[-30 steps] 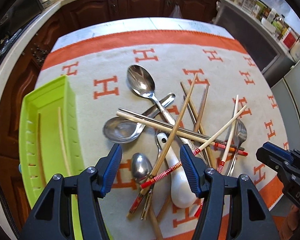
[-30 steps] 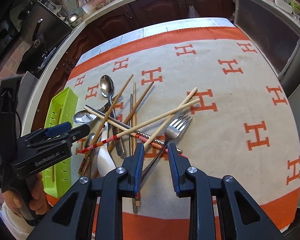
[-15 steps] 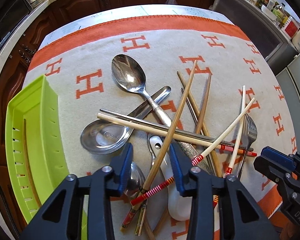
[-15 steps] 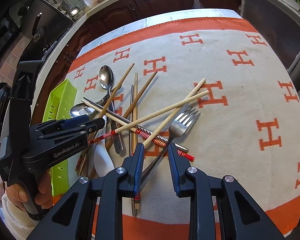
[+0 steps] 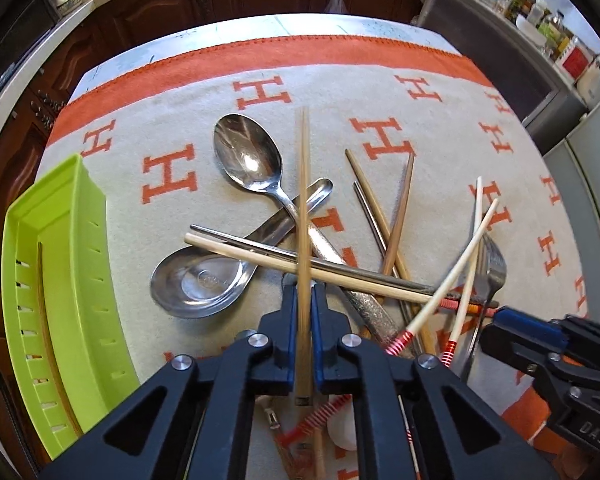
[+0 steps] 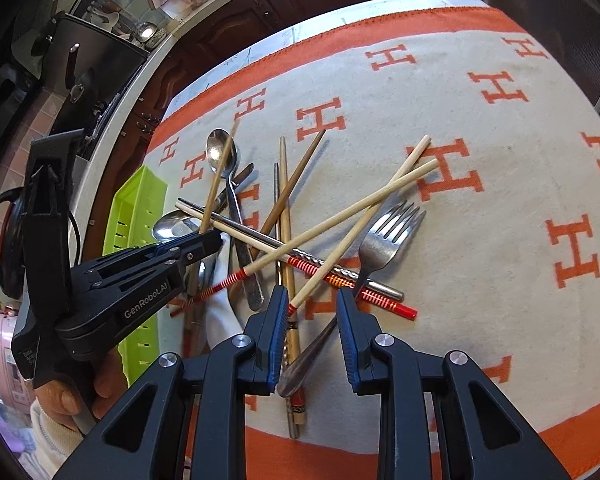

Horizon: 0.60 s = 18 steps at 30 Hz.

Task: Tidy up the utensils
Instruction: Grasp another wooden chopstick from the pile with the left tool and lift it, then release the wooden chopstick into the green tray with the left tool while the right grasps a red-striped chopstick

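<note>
Each hand-held gripper is made of black plastic with angular, hollowed arms. The left hand-held gripper (image 5: 304,312) has two narrow fingers with blue ribbed pads (image 5: 290,320) and round silver screws on the joints. On its side, in the right wrist view, white letters read "GenRobot.AI". The right hand-held gripper (image 6: 312,312) has the same blue pads and silver screws. The hand (image 6: 66,398) on the left handle comes out of a cream knitted sleeve (image 6: 50,430).

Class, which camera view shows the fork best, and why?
The right wrist view: the fork lies there whole, tines and handle, between chopsticks. The left wrist view shows only its tines at the right, partly behind chopsticks.
</note>
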### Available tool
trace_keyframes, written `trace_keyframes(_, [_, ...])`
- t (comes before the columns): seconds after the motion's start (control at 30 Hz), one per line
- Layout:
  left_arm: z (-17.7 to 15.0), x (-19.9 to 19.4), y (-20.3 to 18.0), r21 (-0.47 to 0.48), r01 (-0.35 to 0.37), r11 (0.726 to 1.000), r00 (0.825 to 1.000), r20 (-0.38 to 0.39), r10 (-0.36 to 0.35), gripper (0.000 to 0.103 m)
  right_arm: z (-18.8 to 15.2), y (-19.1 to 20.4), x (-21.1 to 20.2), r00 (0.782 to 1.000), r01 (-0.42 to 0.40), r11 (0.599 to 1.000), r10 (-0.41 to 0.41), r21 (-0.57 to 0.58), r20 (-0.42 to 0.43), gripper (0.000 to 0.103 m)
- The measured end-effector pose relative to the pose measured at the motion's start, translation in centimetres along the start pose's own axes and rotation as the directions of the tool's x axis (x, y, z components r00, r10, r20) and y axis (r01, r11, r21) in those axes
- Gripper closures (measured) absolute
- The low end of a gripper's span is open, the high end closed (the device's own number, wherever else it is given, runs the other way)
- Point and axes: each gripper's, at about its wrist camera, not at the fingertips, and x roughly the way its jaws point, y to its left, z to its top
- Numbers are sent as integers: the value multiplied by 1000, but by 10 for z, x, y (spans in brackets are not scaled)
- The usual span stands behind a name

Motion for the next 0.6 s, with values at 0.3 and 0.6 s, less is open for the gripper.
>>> trace_keyframes(0.3, [-8,-29,20,-40,28,999,998,49,-26,99,5,-12,16,992,-119,983,123,137,-20,78])
trace_keyframes(0.6, [-29,-76,49,-94,35,995,994,105,-25,99,16,-14,34,990,-121,963,135,242,-41,78])
